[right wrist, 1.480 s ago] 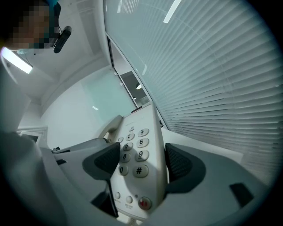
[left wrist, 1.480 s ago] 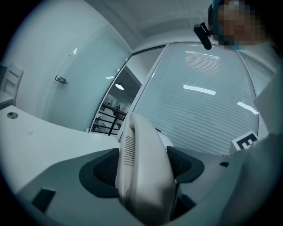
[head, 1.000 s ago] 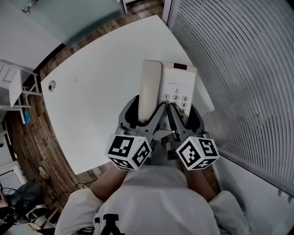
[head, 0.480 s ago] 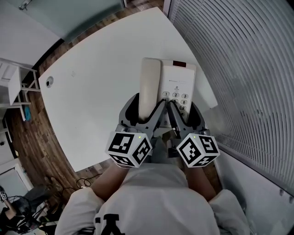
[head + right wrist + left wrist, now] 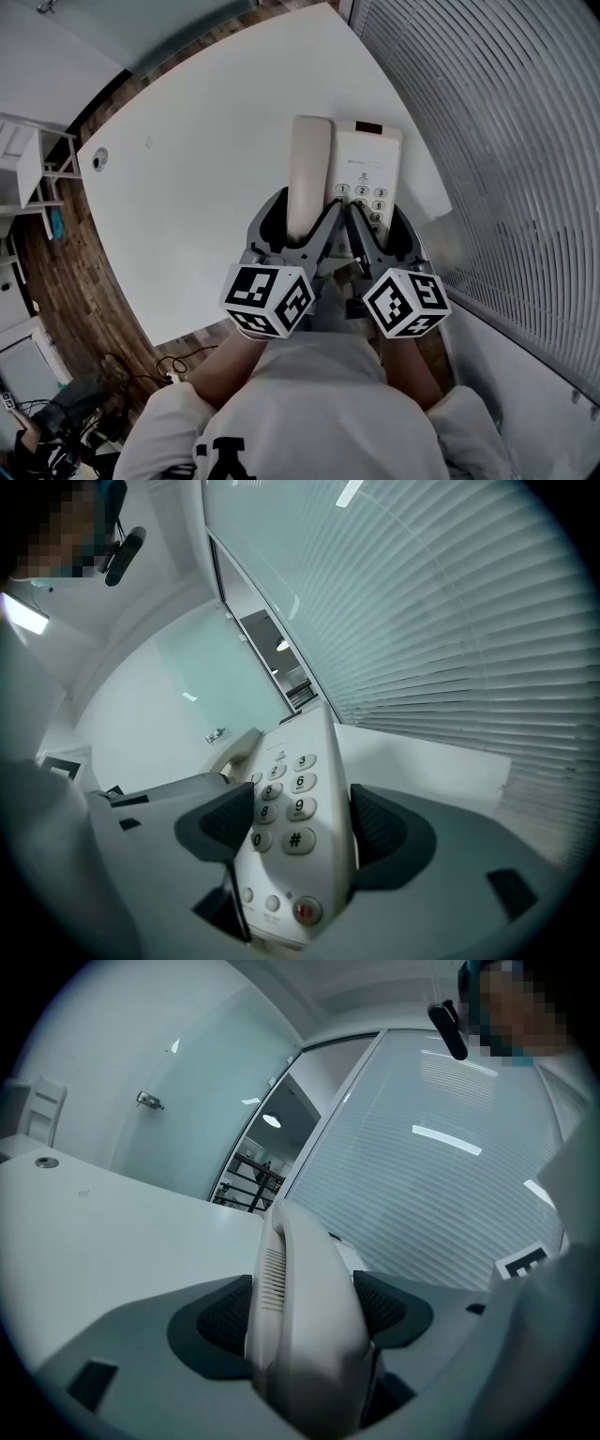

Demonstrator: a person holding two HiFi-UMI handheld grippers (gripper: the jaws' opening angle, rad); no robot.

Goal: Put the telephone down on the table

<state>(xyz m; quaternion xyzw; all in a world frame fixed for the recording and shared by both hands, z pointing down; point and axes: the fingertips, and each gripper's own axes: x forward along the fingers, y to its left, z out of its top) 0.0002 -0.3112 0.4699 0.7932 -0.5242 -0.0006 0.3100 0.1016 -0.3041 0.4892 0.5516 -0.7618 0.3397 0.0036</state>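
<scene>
Left gripper (image 5: 298,212) has its jaws clamped on the handset (image 5: 309,169), while the right gripper (image 5: 375,217) jaws squeeze the telephone (image 5: 368,167) at its keypad end. Telephone's over the white table (image 5: 206,159), near the blinds (image 5: 497,141).

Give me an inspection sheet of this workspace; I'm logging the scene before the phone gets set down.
Surface: white table, with a round grommet near its left edge.
Job's things: white telephone, handset in its cradle, held over the table's right side; contact with the table cannot be told.
Clutter: nothing seen.
Grippers: left tongs closed on the handset; right tongs closed on the telephone's keypad end.
Cables: loose cables on the wood floor; no phone cord seen.
Surroundings: window blinds at right, white chair at left.
</scene>
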